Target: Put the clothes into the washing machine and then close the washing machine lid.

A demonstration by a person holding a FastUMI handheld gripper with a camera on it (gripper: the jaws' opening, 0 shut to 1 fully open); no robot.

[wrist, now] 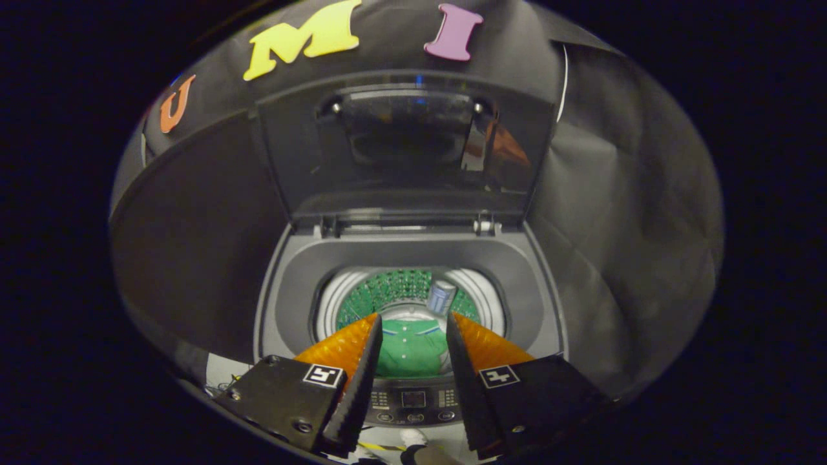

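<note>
Dark cloth walls close in the booth on all sides, and against the back one stands a grey top-loading washing machine (291, 303). Its dark, glossy lid (404, 148) is swung fully up, upright behind the opening, so nothing covers the drum. The round drum (387, 290) has a white rim and green perforated walls; a small pale cylindrical fitting (442, 296) sits on its far side. A green garment with white trim (411, 345) lies at the bottom of the drum — flat, between the fingertips in the view. The gripper (410, 326) hovers above the control panel (413, 400), its orange-and-black fingers (352, 349) spread apart, holding nothing.
</note>
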